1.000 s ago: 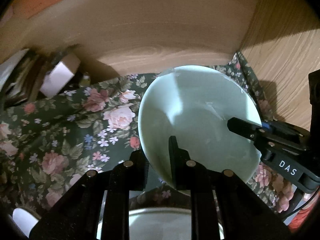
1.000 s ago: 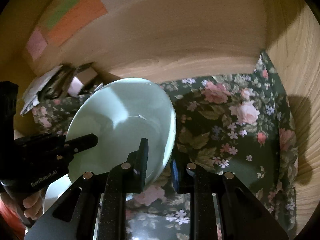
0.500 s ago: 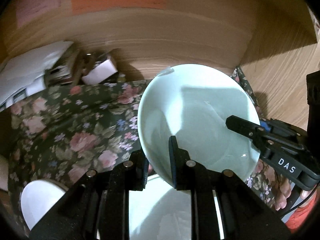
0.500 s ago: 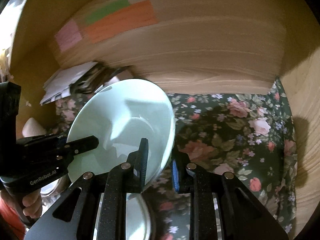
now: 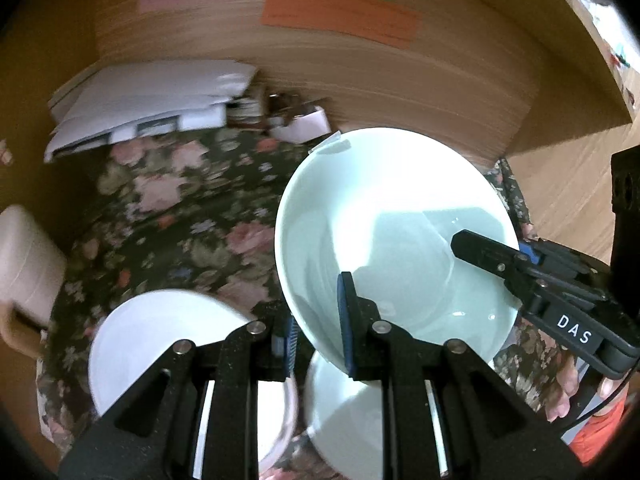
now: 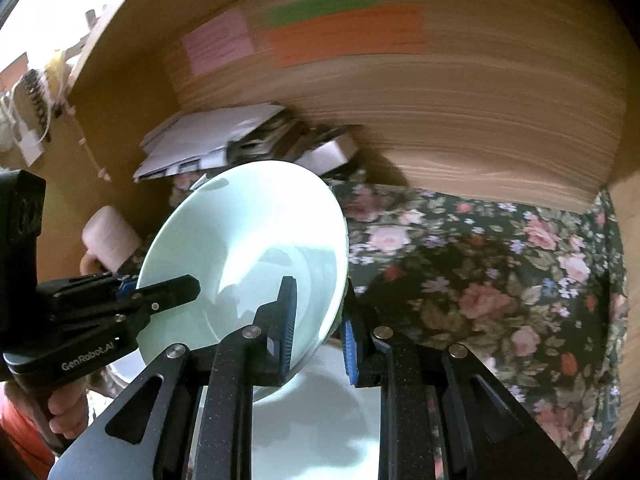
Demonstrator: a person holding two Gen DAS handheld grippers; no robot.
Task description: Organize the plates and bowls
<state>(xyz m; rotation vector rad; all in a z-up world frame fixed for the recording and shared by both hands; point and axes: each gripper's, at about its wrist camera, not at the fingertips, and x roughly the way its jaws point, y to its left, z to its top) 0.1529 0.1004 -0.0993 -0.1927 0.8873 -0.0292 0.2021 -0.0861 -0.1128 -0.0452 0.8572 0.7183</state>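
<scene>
A pale green bowl (image 5: 392, 232) hangs tilted in the air, held by both grippers. My left gripper (image 5: 318, 328) is shut on its near left rim. My right gripper (image 6: 318, 320) is shut on its right rim and shows in the left wrist view (image 5: 520, 276) at the bowl's right side. The bowl fills the left of the right wrist view (image 6: 244, 256). Below it lies a second pale green plate (image 5: 344, 412) on the floral cloth. A white bowl (image 5: 160, 336) sits to the lower left.
The floral cloth (image 6: 500, 280) lines a wooden cabinet shelf with back wall (image 5: 400, 80) and right wall (image 5: 568, 196). White papers and small boxes (image 5: 160, 100) pile at the back left. A cream mug (image 5: 24, 264) stands at the left.
Both grippers have lifted the green bowl up and back together. The view has widened: the white bowl, the mug and the plate below have come into sight.
</scene>
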